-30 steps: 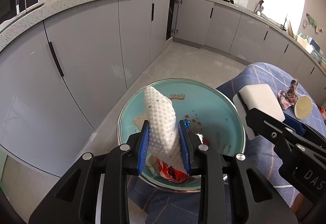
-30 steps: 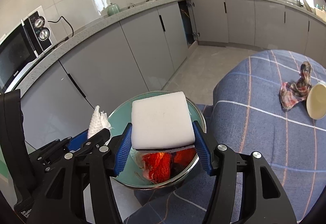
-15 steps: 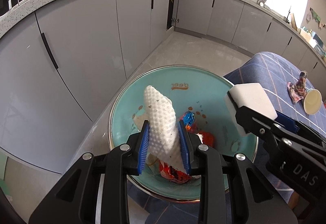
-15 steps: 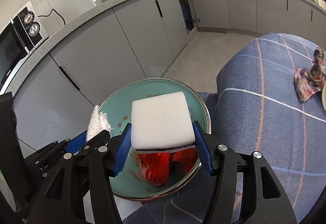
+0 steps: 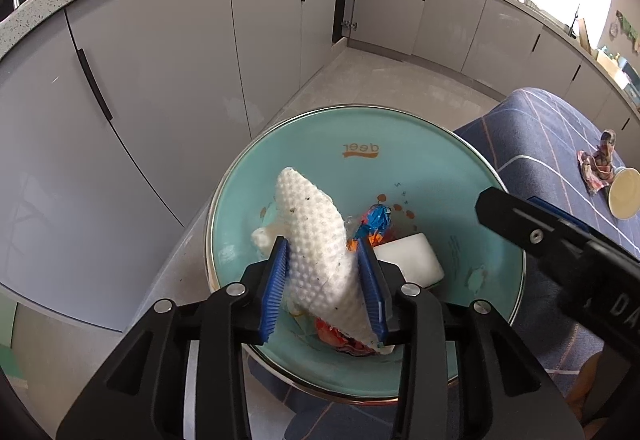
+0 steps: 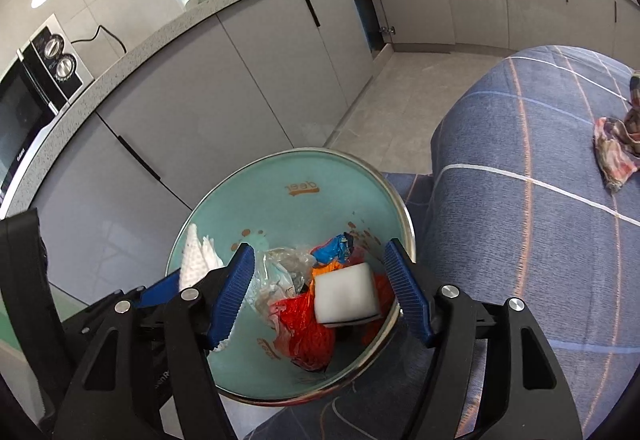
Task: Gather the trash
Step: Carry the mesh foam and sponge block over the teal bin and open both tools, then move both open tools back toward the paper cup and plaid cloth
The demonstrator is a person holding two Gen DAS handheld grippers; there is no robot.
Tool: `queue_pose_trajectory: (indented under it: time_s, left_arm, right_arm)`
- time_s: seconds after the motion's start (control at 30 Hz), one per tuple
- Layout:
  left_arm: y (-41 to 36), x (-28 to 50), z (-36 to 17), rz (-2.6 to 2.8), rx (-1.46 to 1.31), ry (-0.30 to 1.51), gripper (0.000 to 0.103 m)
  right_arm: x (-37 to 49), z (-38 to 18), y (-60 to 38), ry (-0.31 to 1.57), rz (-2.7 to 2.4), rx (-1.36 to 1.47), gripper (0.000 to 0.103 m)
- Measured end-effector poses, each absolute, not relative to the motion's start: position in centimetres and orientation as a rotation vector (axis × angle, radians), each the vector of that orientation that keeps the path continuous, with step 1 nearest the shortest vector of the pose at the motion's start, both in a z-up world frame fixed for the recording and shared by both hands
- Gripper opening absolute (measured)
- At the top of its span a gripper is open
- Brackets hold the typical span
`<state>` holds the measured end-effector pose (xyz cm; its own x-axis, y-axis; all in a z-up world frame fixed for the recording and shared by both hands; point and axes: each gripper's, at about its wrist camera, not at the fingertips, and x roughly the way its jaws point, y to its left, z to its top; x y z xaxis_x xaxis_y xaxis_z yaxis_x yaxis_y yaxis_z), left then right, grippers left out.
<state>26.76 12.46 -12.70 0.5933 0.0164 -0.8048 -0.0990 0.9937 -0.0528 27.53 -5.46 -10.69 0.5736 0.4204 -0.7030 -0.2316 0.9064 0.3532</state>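
Note:
A teal trash bin [image 5: 360,132] [image 6: 276,176] stands on the floor beside the blue checked table. My left gripper [image 5: 323,288] is shut on a white dimpled paper towel [image 5: 316,236] and holds it over the bin's mouth. My right gripper [image 6: 324,292] is open above the bin, its jaws wide apart. A white sponge block [image 6: 346,298] [image 5: 412,260] lies free in the bin on red, orange and blue wrappers [image 6: 308,328]. The paper towel also shows in the right wrist view [image 6: 196,260].
Grey kitchen cabinets [image 5: 160,40] run along behind the bin. The blue checked tablecloth [image 6: 520,220] is at the right, with a crumpled patterned wrapper [image 6: 616,148] [image 5: 598,168] and a paper cup [image 5: 626,192] on it. A microwave [image 6: 24,104] sits on the counter.
My right gripper has opened and let go of the white sponge block, which has dropped into the bin. Both grippers have moved lower over the bin. The left still holds the towel.

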Motion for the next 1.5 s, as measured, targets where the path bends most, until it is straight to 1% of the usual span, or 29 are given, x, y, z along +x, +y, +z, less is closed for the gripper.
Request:
queue_pose_trajectory:
  time_s: [0.03, 0.1, 0.13, 0.17, 0.23, 0.3, 0.33, 0.37, 0.4, 0.47, 0.5, 0.6, 0.67, 0.7, 1.03, 1.5]
  left_arm:
    - [12.4, 26.7, -12.6, 0.07, -0.095, 0.932, 0.04]
    - [12.4, 26.5, -12.5, 0.077, -0.096, 0.928, 0.049]
    - [12.3, 26.5, -12.4, 0.083, -0.095, 0.924, 0.056]
    - [12.2, 26.5, -12.2, 0.088, -0.091, 0.919, 0.061]
    - [12.1, 26.3, -12.0, 0.094, -0.078, 0.912, 0.063]
    - [11.9, 26.2, -11.9, 0.102, -0.076, 0.914, 0.07]
    - [11.9, 26.1, -11.8, 0.114, -0.075, 0.911, 0.078]
    - [11.9, 26.0, -11.8, 0.122, -0.073, 0.907, 0.083]
    - [12.0, 25.9, -11.7, 0.129, -0.071, 0.905, 0.085]
    - [12.0, 25.7, -11.5, 0.143, -0.07, 0.908, 0.096]
    - [12.0, 25.6, -11.4, 0.153, -0.07, 0.909, 0.098]
    - [12.0, 25.3, -11.0, 0.169, -0.075, 0.91, 0.097]
    - [11.9, 25.1, -10.7, 0.192, -0.069, 0.911, 0.097]
    - [11.8, 24.9, -10.6, 0.194, -0.068, 0.908, 0.097]
    - [8.6, 24.2, -9.2, 0.137, -0.032, 0.88, 0.097]
    - [2.6, 23.5, -10.1, 0.019, 0.026, 0.888, 0.097]
  right_arm:
    - [27.3, -10.5, -5.7, 0.872, 0.378, 0.237, 0.068]
    - [26.9, -10.0, -6.1, 0.858, 0.371, 0.236, 0.067]
    - [26.5, -9.7, -6.3, 0.846, 0.361, 0.232, 0.067]
    - [26.3, -9.5, -6.5, 0.838, 0.354, 0.232, 0.068]
    - [25.8, -8.8, -7.0, 0.816, 0.338, 0.237, 0.068]
    - [25.4, -8.4, -7.3, 0.803, 0.334, 0.242, 0.068]
    - [25.3, -8.3, -7.5, 0.8, 0.333, 0.244, 0.068]
    - [25.0, -8.1, -7.7, 0.794, 0.331, 0.247, 0.068]
    - [24.9, -8.0, -7.8, 0.79, 0.329, 0.248, 0.068]
    - [24.5, -7.8, -8.1, 0.781, 0.316, 0.245, 0.073]
    - [24.4, -7.8, -8.2, 0.78, 0.31, 0.244, 0.074]
    - [24.0, -8.0, -8.7, 0.79, 0.301, 0.247, 0.076]
    - [23.7, -8.1, -9.3, 0.792, 0.288, 0.255, 0.082]
    - [23.5, -8.0, -9.7, 0.786, 0.28, 0.259, 0.083]
    - [22.1, -7.8, -14.2, 0.766, 0.205, 0.313, 0.083]
    - [20.2, -8.9, -20.3, 0.78, 0.09, 0.375, 0.083]
